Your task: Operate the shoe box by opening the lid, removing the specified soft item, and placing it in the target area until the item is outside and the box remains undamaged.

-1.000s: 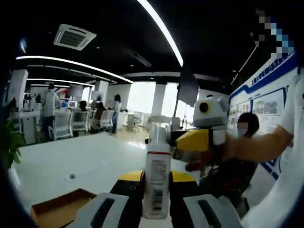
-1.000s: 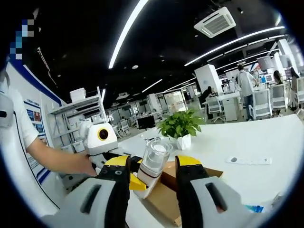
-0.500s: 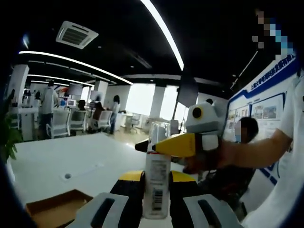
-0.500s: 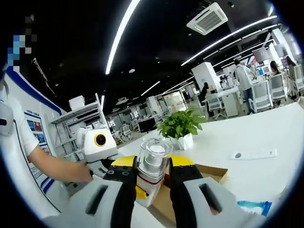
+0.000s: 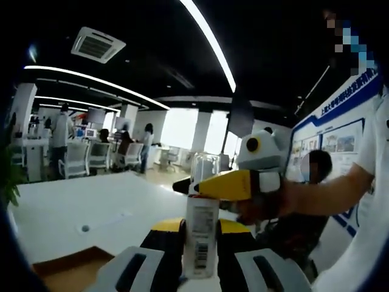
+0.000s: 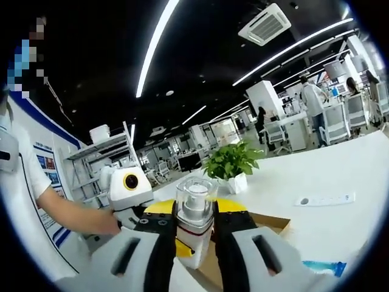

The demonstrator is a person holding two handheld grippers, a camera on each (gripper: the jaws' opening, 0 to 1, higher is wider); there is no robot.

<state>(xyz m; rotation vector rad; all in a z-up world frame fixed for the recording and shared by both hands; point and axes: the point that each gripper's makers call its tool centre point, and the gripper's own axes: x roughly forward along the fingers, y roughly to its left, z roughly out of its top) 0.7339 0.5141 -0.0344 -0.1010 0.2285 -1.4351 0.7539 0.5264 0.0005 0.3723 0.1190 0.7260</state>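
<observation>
A white pump bottle (image 5: 201, 234) with a clear cap (image 5: 204, 165) stands upright between my left gripper's (image 5: 200, 226) jaws, which are shut on its body. In the left gripper view my right gripper (image 5: 231, 184) comes in from the right, its yellow jaws at the bottle's neck. In the right gripper view the same bottle (image 6: 194, 230) sits between my right gripper's (image 6: 194, 208) jaws, which press on both sides just under the clear cap (image 6: 196, 196). The open cardboard shoe box (image 6: 270, 222) lies on the white table (image 6: 328, 176) behind the bottle.
A potted plant (image 6: 231, 162) stands on the table beyond the box. A white power strip (image 6: 325, 199) and a blue packet (image 6: 322, 266) lie to the right. A box edge (image 5: 70, 272) shows low left. A person's arm (image 5: 331, 191) holds my right gripper.
My right gripper has moved in from the right and closed its jaws on the bottle's top. The bottle, tilted a second ago in the right gripper view, now stands straight.
</observation>
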